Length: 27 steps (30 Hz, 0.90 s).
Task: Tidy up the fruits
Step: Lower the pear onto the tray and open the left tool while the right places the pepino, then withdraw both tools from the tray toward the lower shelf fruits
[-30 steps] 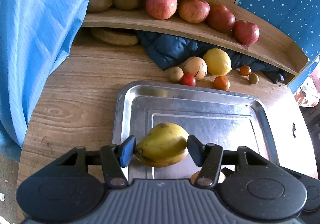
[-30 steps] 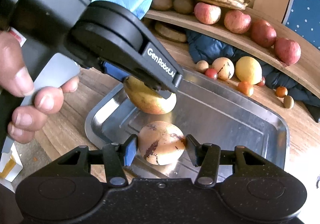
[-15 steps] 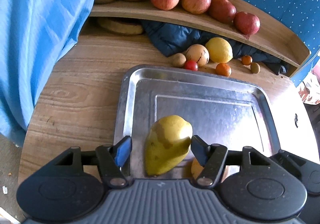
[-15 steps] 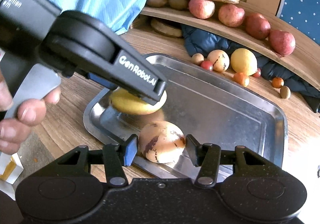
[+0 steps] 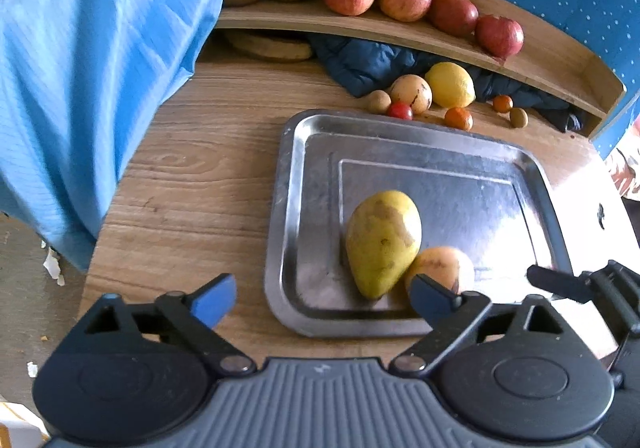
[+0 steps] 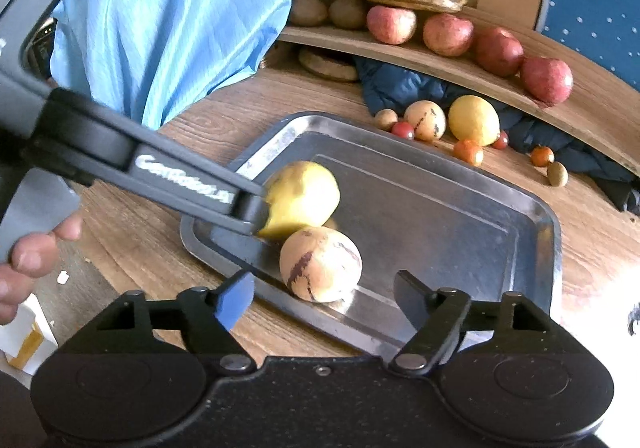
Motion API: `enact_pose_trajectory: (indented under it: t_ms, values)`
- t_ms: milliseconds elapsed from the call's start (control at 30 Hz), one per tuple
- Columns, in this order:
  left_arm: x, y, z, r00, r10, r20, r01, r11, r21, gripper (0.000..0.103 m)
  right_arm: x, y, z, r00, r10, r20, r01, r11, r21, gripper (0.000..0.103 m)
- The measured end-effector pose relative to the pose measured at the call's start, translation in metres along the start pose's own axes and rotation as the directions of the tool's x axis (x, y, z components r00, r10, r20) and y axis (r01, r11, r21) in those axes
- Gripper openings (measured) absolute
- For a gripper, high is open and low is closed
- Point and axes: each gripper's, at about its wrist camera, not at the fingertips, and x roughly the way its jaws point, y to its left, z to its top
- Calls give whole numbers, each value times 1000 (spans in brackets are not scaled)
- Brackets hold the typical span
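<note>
Both fruits now lie in the tray [image 5: 288, 208]: the pear [image 5: 382, 242] touches the round fruit [image 6: 320, 264]. My left hand-held gripper [image 5: 320, 298] and right hand-held gripper [image 6: 324, 294] are spread wide, holding nothing. Next, I think, I fetch the lemon [image 5: 450, 84] from the far counter [image 5: 192, 184].

Tray [image 5: 440, 184] far half bare — pear [image 5: 382, 242] blocks near.

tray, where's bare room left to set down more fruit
The tray is bare across its far half and right side, beyond the pear and the round streaked fruit. Its near left corner is crowded: those two touch there. Small fruits crowd the table behind the far rim.
</note>
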Motion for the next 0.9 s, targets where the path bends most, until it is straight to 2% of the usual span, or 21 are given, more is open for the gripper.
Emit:
enact_pose_trajectory:
  t_ms: [167,267,467,600,767,900]
  values:
    - [-13,-8,-10,1000,1,-3,-1,998,65,101,-13,-10,-6,1000,-6,-9,6,999,34,98]
    - [-15,-13,-15,1000,0,-22,3,995,102,102,-21,-16,-13,1000,-15,-18,16,998,54,101]
    - [-7,-21,-23,996,40,-81,-28,989,143,102,-33,-27,-23,998,-56,-32,59,993,98,102]
    - [1,-19,-25,990,64,-126,-47,990,136,102,-37,-35,-29,995,-83,-53,89,988,123,102]
    - [2,-15,-24,987,88,-131,-71,988,136,102,-38,-44,-35,990,-112,-82,124,979,159,102]
    - [5,-12,-19,980,136,-146,-114,982,150,102,-38,-49,-36,987,-129,-95,145,972,185,102]
